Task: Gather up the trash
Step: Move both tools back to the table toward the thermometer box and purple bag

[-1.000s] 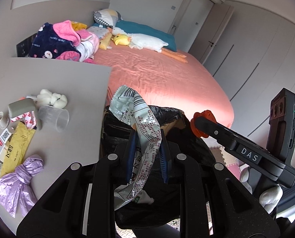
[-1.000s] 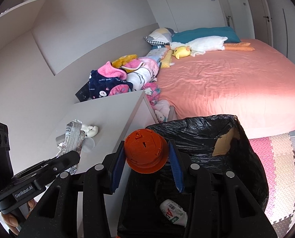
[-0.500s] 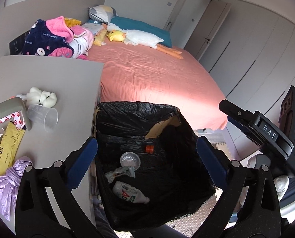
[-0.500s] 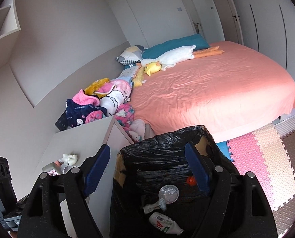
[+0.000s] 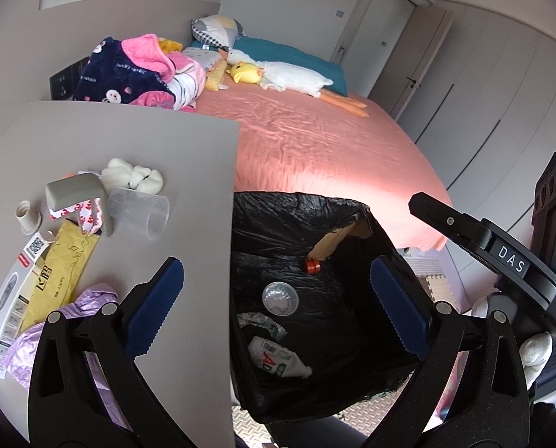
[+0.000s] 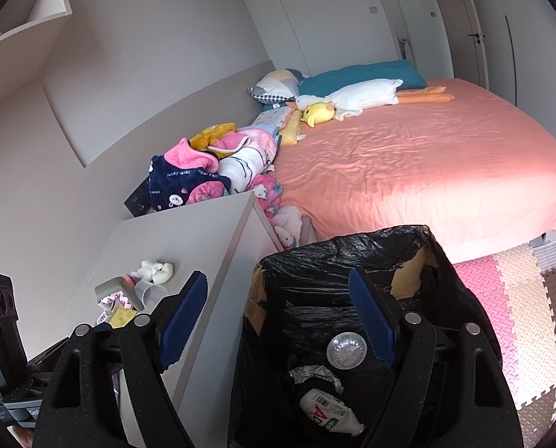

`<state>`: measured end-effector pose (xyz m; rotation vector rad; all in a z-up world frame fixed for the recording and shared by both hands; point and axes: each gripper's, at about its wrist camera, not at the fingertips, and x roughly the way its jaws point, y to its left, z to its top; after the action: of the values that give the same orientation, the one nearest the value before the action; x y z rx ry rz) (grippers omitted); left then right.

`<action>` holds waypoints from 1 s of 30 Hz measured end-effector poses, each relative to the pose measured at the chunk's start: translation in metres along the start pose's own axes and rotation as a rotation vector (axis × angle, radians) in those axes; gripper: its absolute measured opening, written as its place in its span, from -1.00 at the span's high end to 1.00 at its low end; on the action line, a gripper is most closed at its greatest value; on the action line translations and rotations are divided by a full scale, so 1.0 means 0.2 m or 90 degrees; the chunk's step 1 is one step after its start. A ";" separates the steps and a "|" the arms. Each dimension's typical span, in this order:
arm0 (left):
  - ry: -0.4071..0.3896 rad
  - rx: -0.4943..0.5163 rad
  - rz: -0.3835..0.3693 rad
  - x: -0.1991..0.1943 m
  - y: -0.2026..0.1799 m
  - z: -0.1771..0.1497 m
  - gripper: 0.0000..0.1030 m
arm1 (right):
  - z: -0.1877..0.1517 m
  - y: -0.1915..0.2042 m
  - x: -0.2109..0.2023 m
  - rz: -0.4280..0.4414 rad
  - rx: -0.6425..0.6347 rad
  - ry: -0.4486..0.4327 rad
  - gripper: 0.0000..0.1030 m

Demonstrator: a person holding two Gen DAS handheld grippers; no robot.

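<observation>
A black-lined trash bin (image 5: 300, 209) stands between the grey table (image 5: 109, 142) and the bed; it also shows in the right wrist view (image 6: 337, 250). Inside lie a silver wrapper (image 5: 263, 326), an orange cap (image 5: 311, 265), a clear lid (image 5: 280, 298) and a white bottle (image 5: 274, 358). My left gripper (image 5: 274, 302) is open and empty above the bin's left edge. My right gripper (image 6: 278, 317) is open and empty above the bin. On the table lie a clear cup (image 5: 139, 212), a yellow packet (image 5: 61, 261), a purple bag (image 5: 87, 302), a white box (image 5: 5, 313) and cotton balls (image 5: 136, 177).
A pink bed (image 5: 315, 142) with pillows, a plush duck (image 5: 244, 72) and piled clothes (image 5: 139, 71) lies behind the bin. Foam floor mats (image 6: 509, 298) lie to the right. A grey angled piece (image 5: 80, 192) and a small white tube (image 5: 25, 216) sit on the table.
Both grippers opened. The silver wrapper dropped from my left gripper and the orange cap from my right gripper into the bin. Both grippers have since shifted slightly over the bin.
</observation>
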<state>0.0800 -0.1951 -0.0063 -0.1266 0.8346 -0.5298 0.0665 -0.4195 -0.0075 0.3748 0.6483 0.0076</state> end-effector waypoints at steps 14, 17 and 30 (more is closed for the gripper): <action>-0.027 -0.046 0.077 -0.20 0.32 -0.06 -0.87 | -0.11 0.34 0.12 0.048 -0.064 0.045 -0.52; -0.030 -0.049 0.096 -0.23 0.38 -0.08 -0.87 | -0.13 0.40 0.13 0.055 -0.075 0.052 -0.52; -0.021 -0.112 0.166 -0.32 0.71 -0.18 -0.87 | -0.27 0.63 0.23 0.084 -0.120 0.098 -0.52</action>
<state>0.0752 -0.0370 -0.0304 -0.1836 0.8500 -0.2084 0.0852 -0.2780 -0.0302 0.2355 0.7667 0.2229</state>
